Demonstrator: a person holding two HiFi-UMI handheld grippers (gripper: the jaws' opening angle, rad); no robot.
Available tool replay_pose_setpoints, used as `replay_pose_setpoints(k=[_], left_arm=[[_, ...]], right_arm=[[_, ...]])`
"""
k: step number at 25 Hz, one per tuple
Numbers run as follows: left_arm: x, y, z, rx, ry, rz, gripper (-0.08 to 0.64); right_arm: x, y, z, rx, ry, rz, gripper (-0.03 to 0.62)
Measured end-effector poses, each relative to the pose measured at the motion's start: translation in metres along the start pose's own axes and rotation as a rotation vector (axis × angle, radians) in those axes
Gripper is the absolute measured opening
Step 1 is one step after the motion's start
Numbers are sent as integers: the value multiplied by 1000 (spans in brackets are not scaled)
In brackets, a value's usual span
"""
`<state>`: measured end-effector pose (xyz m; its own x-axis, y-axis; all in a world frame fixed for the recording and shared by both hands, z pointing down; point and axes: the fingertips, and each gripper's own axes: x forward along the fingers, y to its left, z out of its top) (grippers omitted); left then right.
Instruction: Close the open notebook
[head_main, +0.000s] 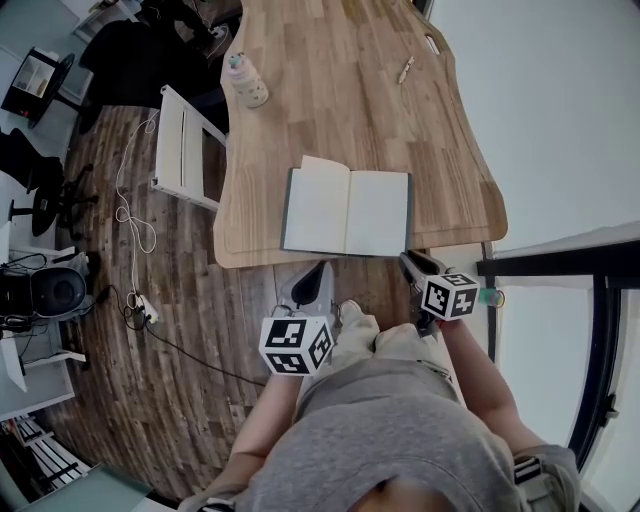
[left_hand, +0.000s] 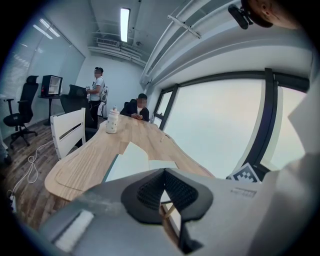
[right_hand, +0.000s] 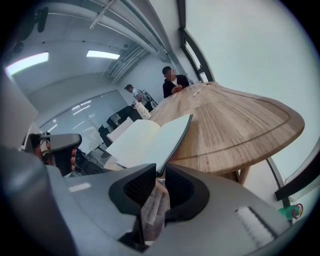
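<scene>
The open notebook (head_main: 347, 210) lies flat with blank pages near the front edge of the wooden table (head_main: 330, 100). It also shows in the left gripper view (left_hand: 134, 159) and the right gripper view (right_hand: 145, 142). My right gripper (head_main: 406, 260) is at the notebook's near right corner. Its jaws stand narrowly apart, and the dark cover's corner (right_hand: 172, 145) pokes into the gap without being pressed. My left gripper (head_main: 318, 268) hangs just off the table's front edge below the notebook, and its pads (left_hand: 155, 187) meet on nothing.
A bottle (head_main: 246, 82) stands at the table's far left and a pen (head_main: 405, 69) lies at the far right. A white chair (head_main: 185, 148) and a cable (head_main: 130, 215) are on the floor to the left. A dark window frame (head_main: 560, 262) runs along the right. Two people (left_hand: 141, 107) are at the table's far end.
</scene>
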<state>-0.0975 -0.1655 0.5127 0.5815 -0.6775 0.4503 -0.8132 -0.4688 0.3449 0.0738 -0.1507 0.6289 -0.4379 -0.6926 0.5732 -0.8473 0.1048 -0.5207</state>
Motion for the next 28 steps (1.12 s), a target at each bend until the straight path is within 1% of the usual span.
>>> replay_pose_setpoints(k=[3, 8, 17, 24, 26, 28], left_arm=[[-1, 0, 3, -1, -11, 3, 3], [-5, 2, 5, -1, -26, 9, 5], [-15, 2, 5, -8, -49, 25, 3], [-20, 5, 10, -9, -71, 32, 3], [-22, 8, 11, -11, -76, 36, 3], [-24, 10, 12, -14, -78, 41, 3]], right_arm=[[-4, 8, 7, -22, -19, 11, 54], [-8, 25, 19, -92, -55, 21, 46], [-22, 40, 50, -166, -130, 27, 28], [-28, 54, 69, -225, -170, 31, 21], [-29, 61, 73, -260, -177, 32, 21], [-28, 69, 77, -320, -179, 32, 21]])
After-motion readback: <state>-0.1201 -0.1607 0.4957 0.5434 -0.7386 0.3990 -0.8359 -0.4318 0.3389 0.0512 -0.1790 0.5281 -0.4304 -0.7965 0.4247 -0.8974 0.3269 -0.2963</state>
